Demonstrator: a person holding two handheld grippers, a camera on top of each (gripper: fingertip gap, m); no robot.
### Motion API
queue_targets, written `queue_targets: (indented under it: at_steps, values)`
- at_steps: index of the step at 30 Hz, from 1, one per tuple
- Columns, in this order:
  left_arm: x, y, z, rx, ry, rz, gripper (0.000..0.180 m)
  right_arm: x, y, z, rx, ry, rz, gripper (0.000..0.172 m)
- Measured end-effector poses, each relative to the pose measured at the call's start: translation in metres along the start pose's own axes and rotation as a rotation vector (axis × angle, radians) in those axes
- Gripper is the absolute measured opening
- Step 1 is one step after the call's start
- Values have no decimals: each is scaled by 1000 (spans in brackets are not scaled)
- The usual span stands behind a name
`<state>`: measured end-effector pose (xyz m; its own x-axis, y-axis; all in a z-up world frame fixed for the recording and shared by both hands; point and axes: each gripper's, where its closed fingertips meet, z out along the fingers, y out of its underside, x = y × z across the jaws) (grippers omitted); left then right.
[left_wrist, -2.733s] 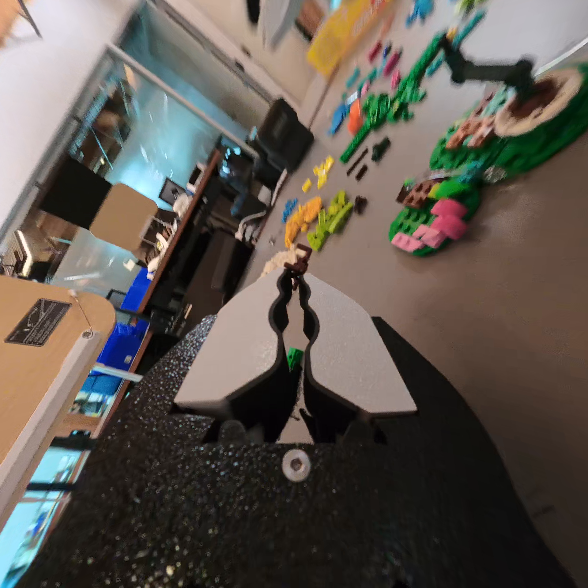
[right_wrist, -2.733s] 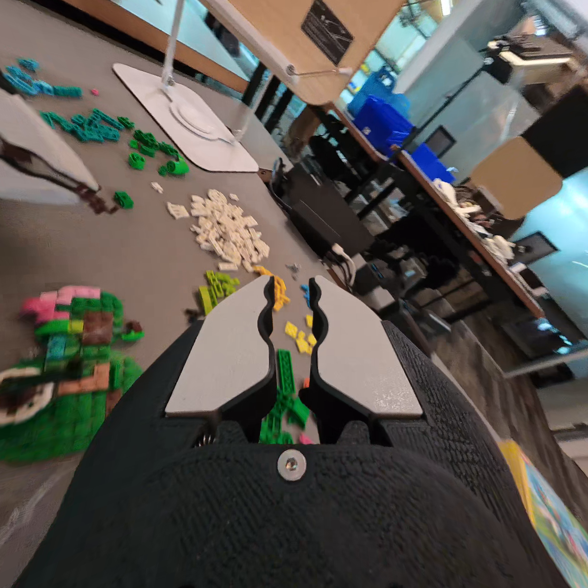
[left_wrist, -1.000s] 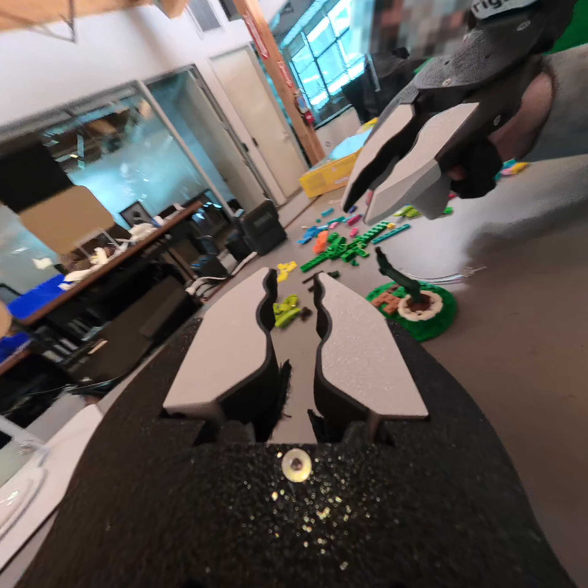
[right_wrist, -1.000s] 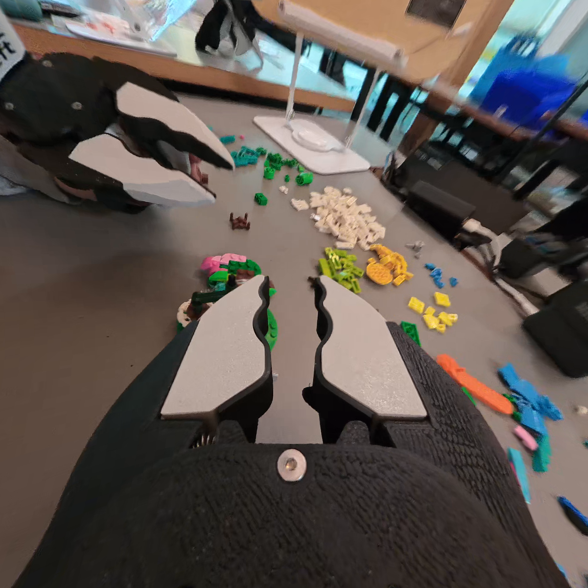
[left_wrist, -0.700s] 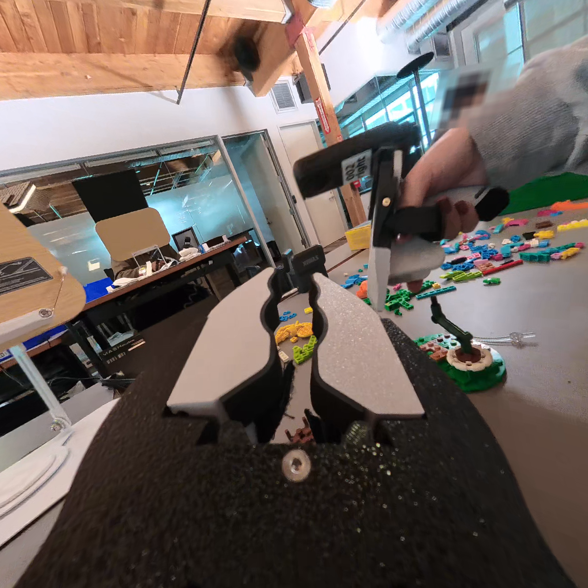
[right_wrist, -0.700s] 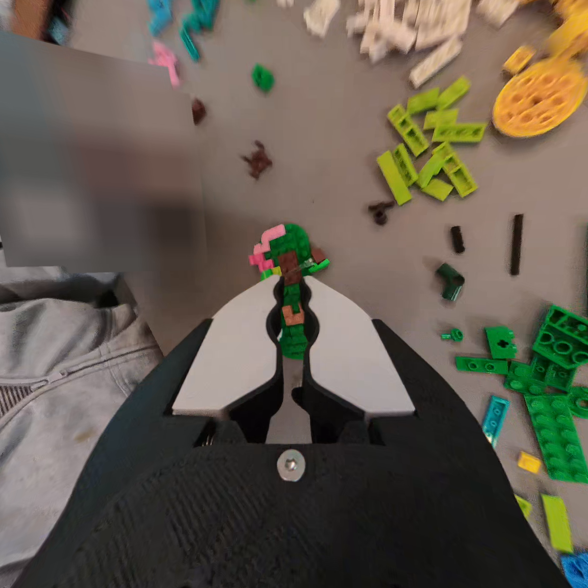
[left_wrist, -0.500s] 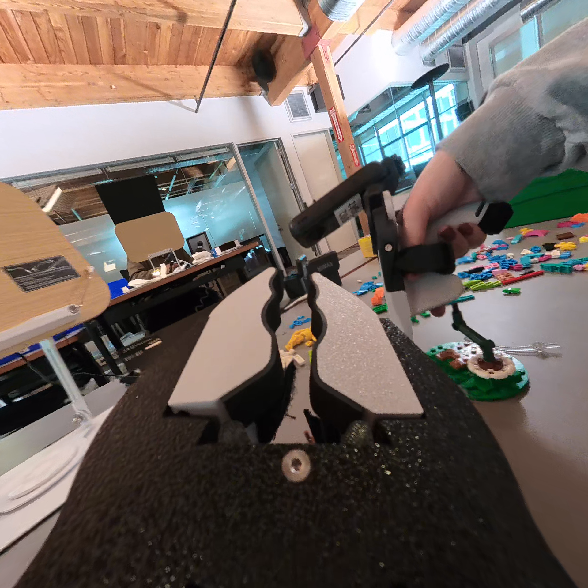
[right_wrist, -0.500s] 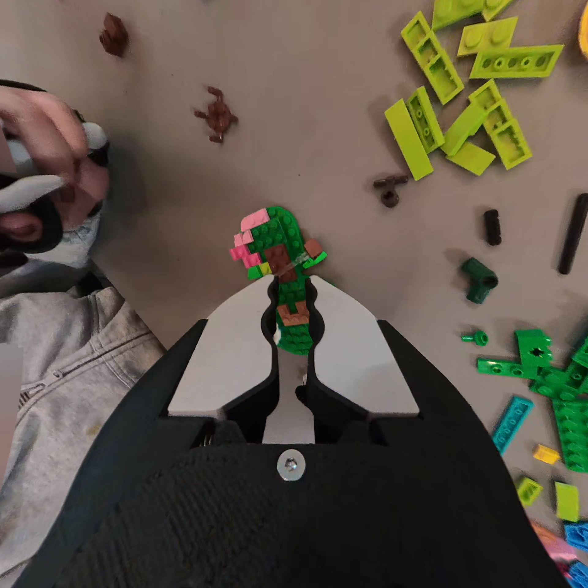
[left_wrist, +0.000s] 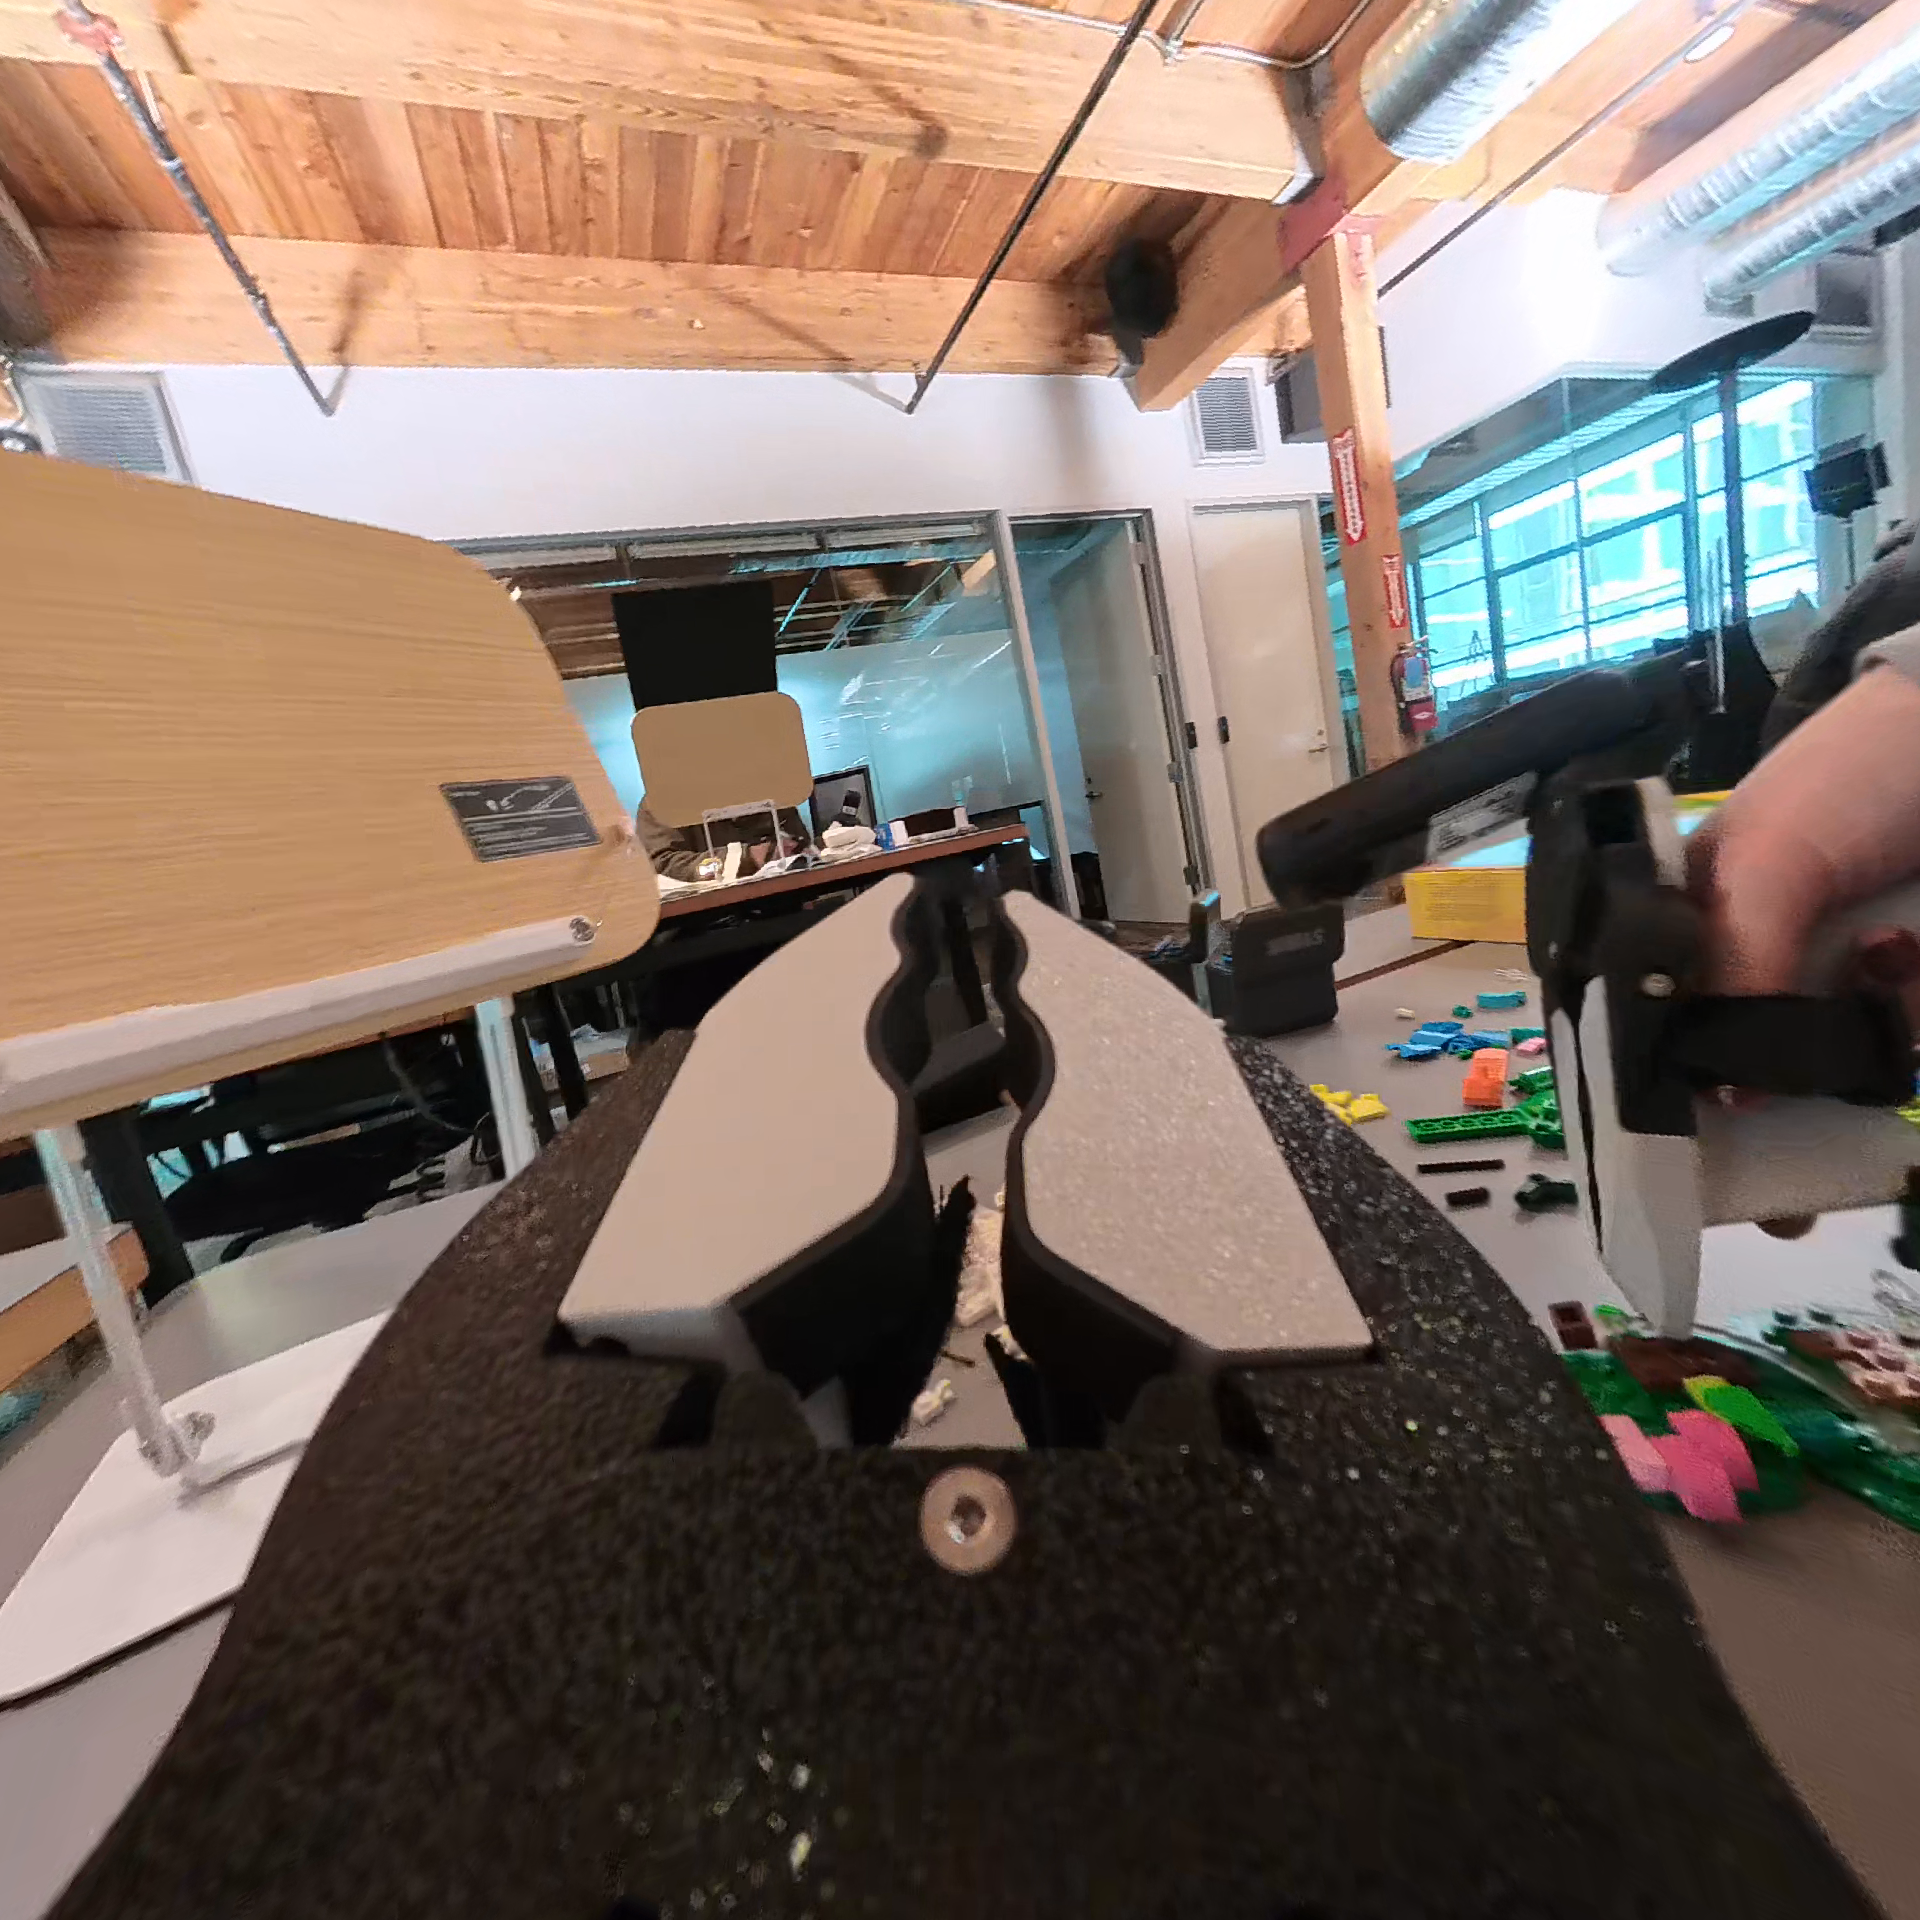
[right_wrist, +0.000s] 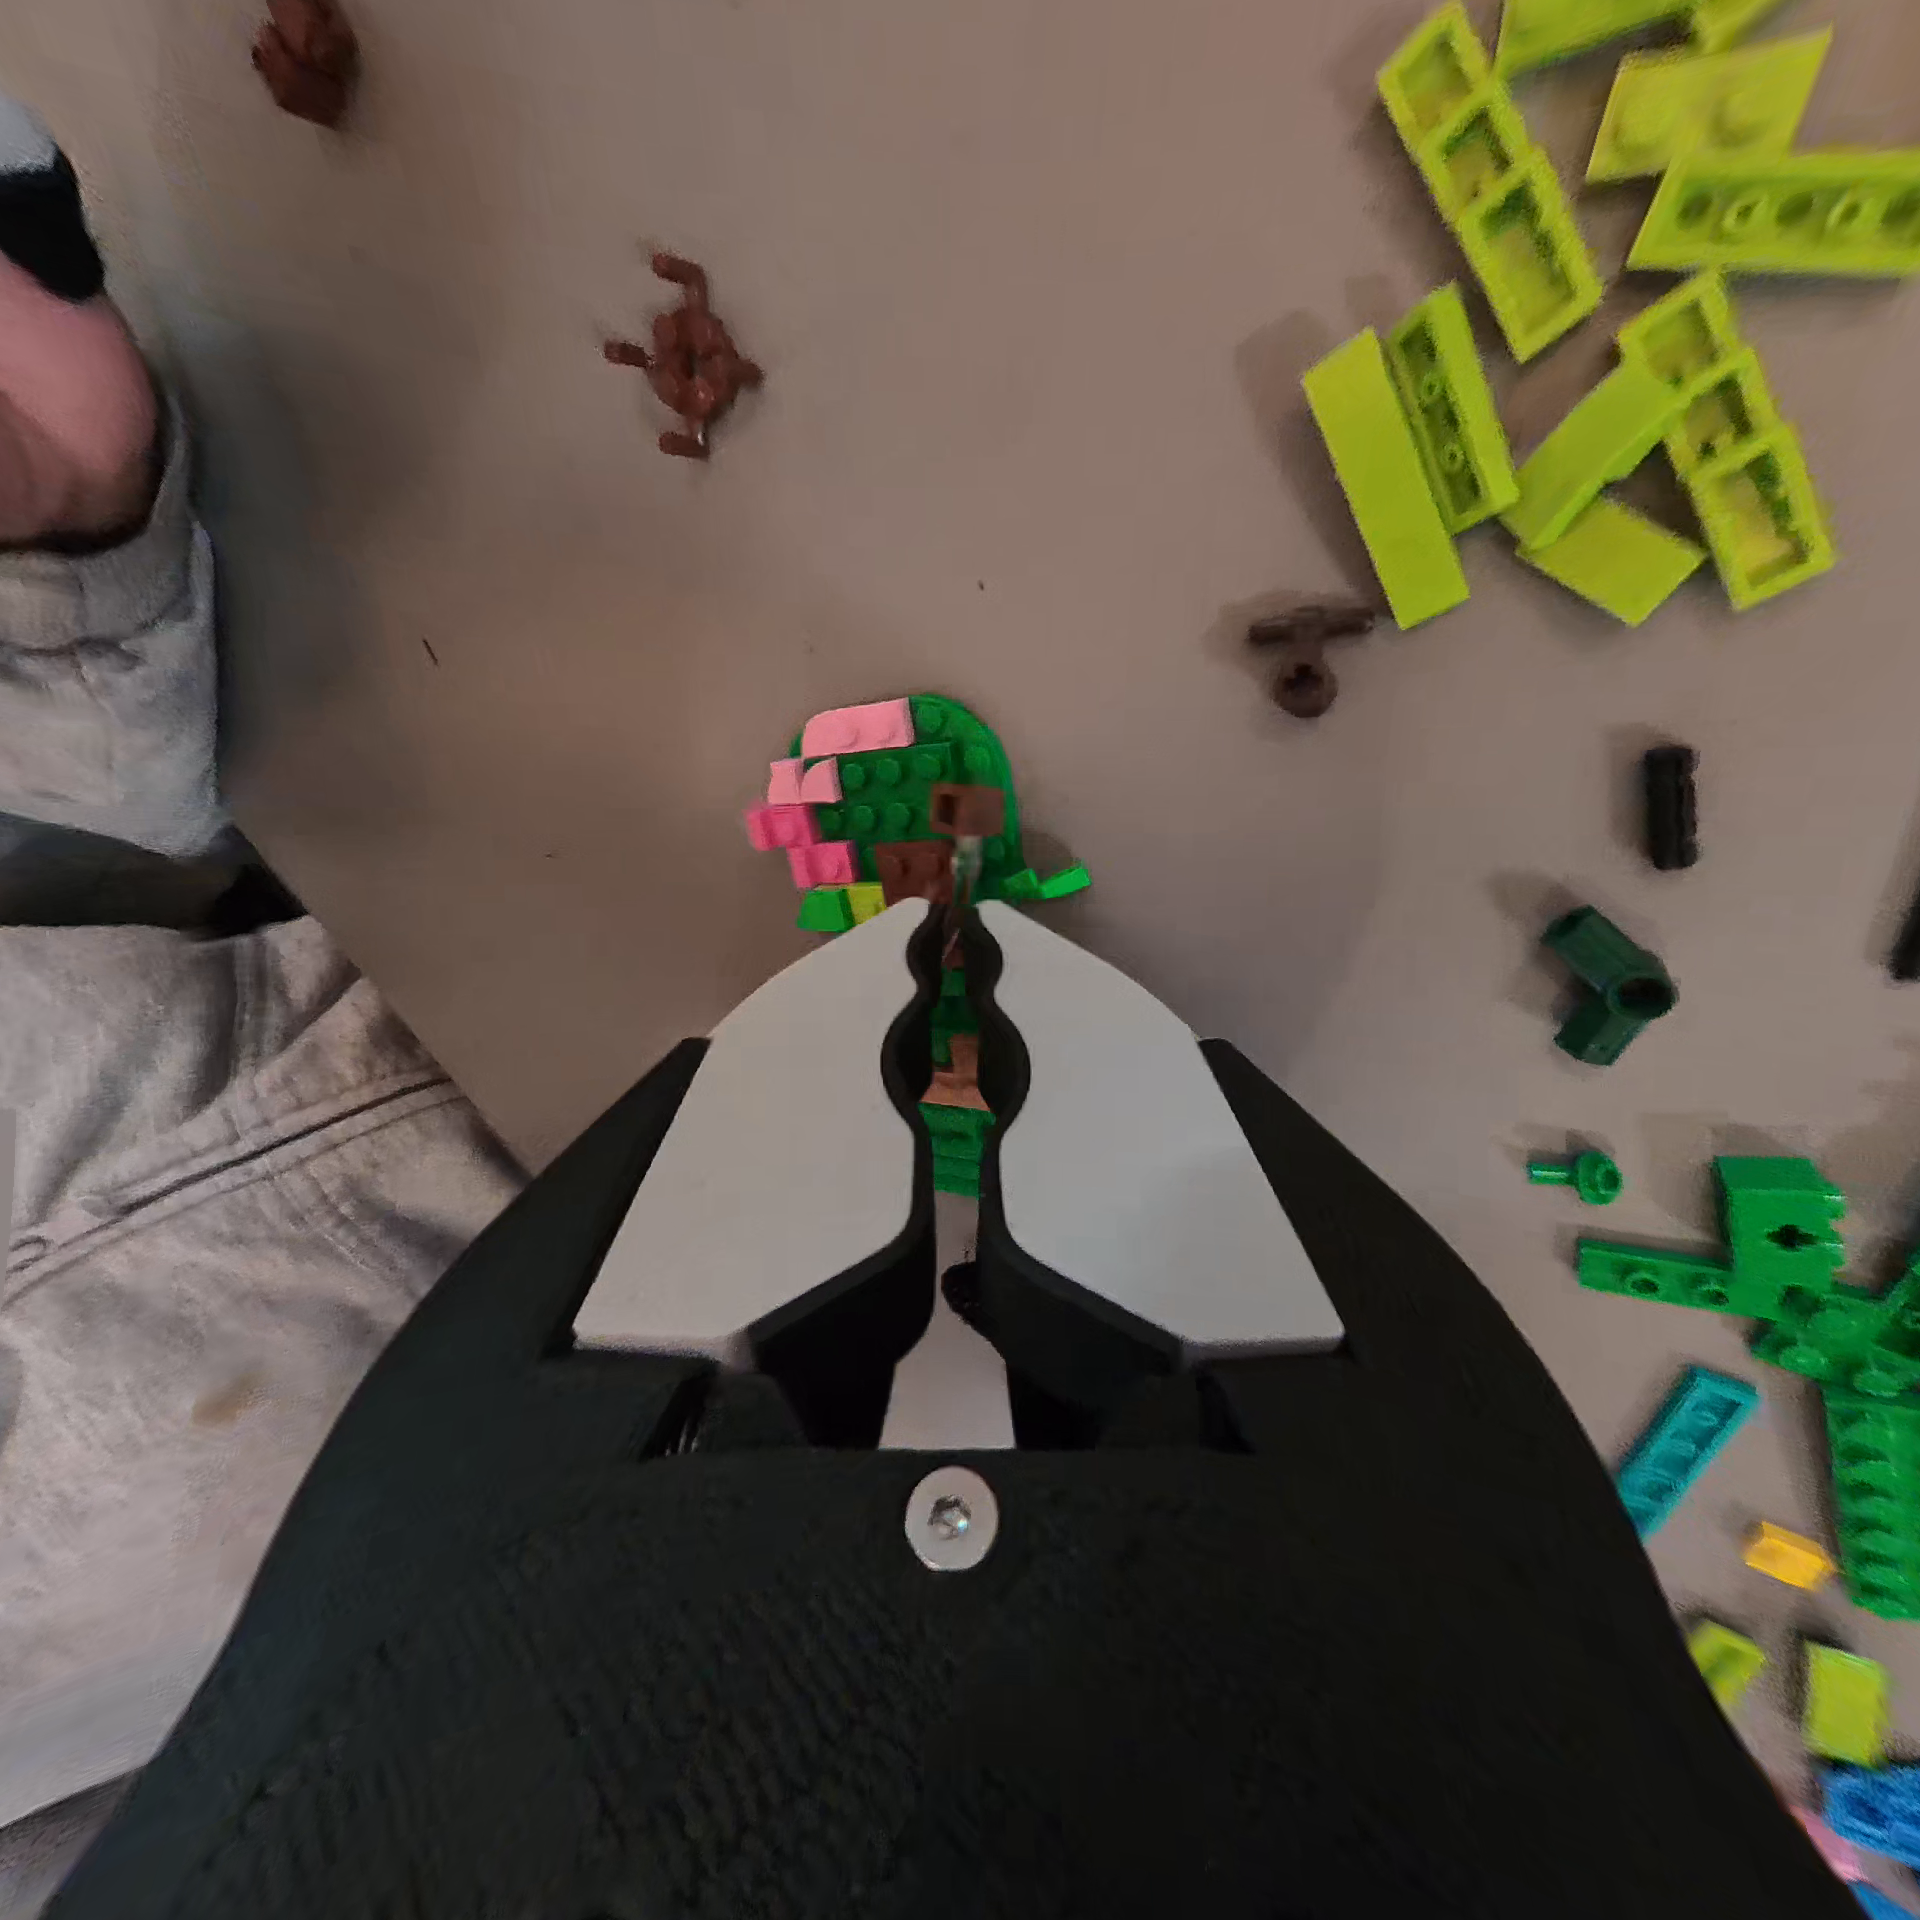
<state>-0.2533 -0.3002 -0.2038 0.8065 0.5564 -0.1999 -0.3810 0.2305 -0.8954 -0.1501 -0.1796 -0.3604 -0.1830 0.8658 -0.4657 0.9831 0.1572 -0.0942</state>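
Grey tabletop (right_wrist: 1039, 312) was littered with bricks — right gripper (right_wrist: 951, 920) pinched a thin clear stem (right_wrist: 968, 857) over the green brick build (right_wrist: 914, 790), left gripper (left_wrist: 956, 899) slightly spread and empty — best kept vertical and steady.

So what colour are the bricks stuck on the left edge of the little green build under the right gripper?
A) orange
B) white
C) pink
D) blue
C: in the right wrist view, pink bricks sit along the left edge of the green build, just beyond the right gripper.
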Motion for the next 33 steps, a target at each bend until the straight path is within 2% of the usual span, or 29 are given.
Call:
queue_targets:
  at_steps: [4,7,11,13,16,17,20,23,25,28,33]
  values:
    - [-13,3,0,-12,-32,-46,8,-7,-9,-12,65,46,-176,1]
    - [-9,8,3,-35,5,-71,9,-17,-18,-22,157,49,-300,1]
    - [37,18,5,-92,295,-116,23,-35,-30,-36,315,93,-578,2]
    - [59,24,2,-141,413,-45,31,-48,-33,-44,390,151,-742,2]
    - [81,32,-5,-179,498,137,38,-57,-42,-58,467,405,-961,1]
    - [89,31,-8,-188,542,119,37,-61,-45,-62,492,508,-1056,2]
    - [105,27,-13,-243,633,-81,43,-76,-49,-76,526,839,-1361,1]
    - [104,22,-13,-270,655,-226,41,-89,-47,-82,497,1112,-1602,2]
    - [102,19,-12,-261,647,-262,33,-96,-45,-79,479,1210,-1701,1]
    - [104,18,-14,-250,643,-211,27,-100,-45,-78,449,1332,-1764,2]
    - [115,26,-17,-281,649,-104,30,-106,-47,-80,449,1380,-1779,1]
